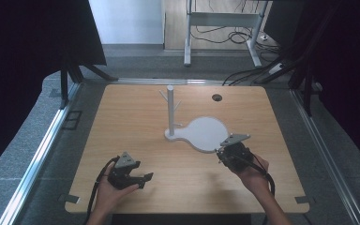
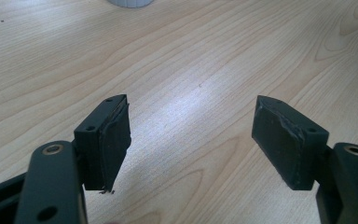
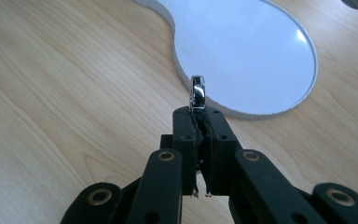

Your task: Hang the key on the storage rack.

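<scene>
A white jewellery stand [image 1: 170, 110] with a post and short branches rises from a flat white pear-shaped base [image 1: 205, 133] at the middle of the wooden table. My right gripper [image 3: 197, 112] is shut on a small shiny silver ring [image 3: 197, 93], which sticks out edge-on past the fingertips, just short of the base's [image 3: 242, 51] rim. In the high view this right gripper [image 1: 225, 152] sits at the base's near right edge. My left gripper [image 2: 191, 135] stands open over bare wood, nothing between its pads; in the high view the left gripper [image 1: 143, 179] is at the near left.
The wooden table [image 1: 136, 126] has a round cable hole [image 1: 217, 97] at the back right. Cables and a metal desk frame [image 1: 222, 28] lie on the floor beyond. Dark curtains flank both sides.
</scene>
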Demonstrator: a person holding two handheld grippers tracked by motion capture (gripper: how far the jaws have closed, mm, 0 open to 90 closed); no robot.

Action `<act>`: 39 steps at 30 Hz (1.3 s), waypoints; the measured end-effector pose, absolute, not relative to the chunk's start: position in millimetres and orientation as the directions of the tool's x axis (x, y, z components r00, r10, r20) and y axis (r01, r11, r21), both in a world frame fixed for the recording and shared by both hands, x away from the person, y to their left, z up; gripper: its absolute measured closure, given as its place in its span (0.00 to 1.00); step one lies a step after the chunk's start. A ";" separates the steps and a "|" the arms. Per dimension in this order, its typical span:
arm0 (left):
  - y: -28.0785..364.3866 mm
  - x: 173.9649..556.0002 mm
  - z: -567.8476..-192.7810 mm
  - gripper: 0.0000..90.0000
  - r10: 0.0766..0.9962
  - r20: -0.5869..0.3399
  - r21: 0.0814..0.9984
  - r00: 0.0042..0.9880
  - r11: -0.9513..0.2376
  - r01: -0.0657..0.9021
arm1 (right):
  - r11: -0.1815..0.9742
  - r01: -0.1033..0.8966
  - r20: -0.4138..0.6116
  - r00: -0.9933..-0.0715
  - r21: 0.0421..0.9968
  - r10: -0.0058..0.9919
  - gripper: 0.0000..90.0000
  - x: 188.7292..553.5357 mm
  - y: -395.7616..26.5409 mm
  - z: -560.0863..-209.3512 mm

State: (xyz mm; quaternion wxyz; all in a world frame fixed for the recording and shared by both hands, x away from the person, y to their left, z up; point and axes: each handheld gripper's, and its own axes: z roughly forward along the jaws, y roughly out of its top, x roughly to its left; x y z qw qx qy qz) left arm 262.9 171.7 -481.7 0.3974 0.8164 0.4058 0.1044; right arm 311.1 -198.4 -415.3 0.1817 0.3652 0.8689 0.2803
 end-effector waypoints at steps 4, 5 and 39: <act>172.1 263.0 -481.5 0.32 0.747 -0.152 0.735 0.647 -0.352 0.580 | 0.573 0.530 -0.112 -0.666 0.625 0.738 0.94 314.9 -195.8 -413.8; 172.0 263.0 -481.6 0.32 0.747 -0.152 0.735 0.647 -0.353 0.580 | 0.572 0.531 -0.112 -0.664 0.625 0.739 0.94 316.0 -195.0 -413.7; 172.7 263.4 -481.8 0.31 0.744 -0.151 0.733 0.650 -0.357 0.579 | 0.513 0.543 -0.090 -0.623 0.665 0.777 0.94 350.3 -184.8 -401.7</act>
